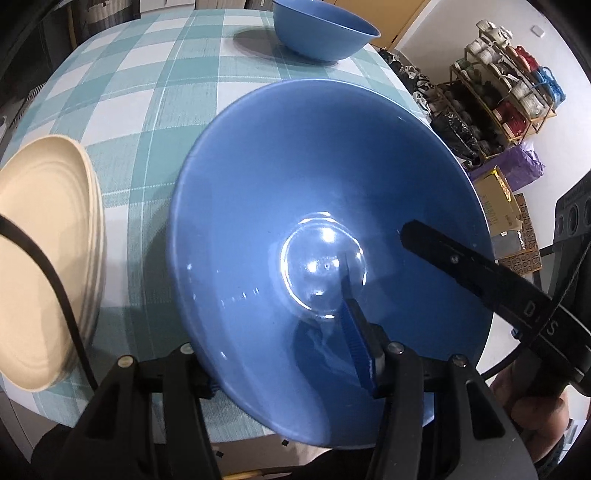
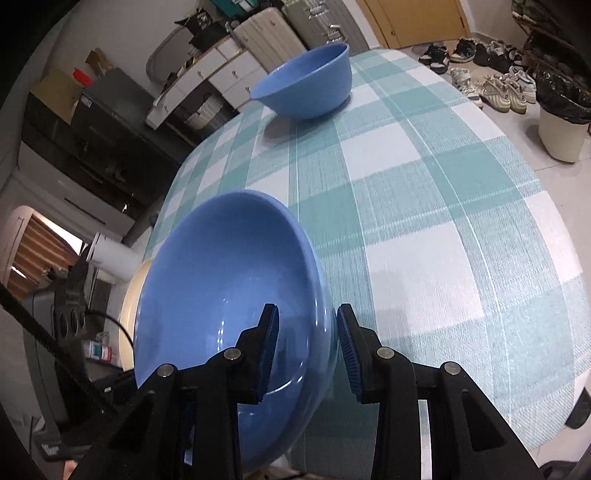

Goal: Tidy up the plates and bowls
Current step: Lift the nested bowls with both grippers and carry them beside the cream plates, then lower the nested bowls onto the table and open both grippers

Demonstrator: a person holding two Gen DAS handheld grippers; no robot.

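Note:
A large blue bowl fills the left wrist view, tilted above the checked table. My left gripper is shut on its near rim, one blue pad inside the bowl, the other finger under it. The same bowl shows in the right wrist view, where my right gripper straddles its rim with a gap between the right pad and the bowl wall. A second blue bowl stands at the far table edge and also shows in the right wrist view. A stack of cream plates lies at the left.
The right gripper's black finger reaches over the bowl's right side. A shoe rack and boxes stand beyond the table's right edge. Shoes, a bin and cabinets surround the table.

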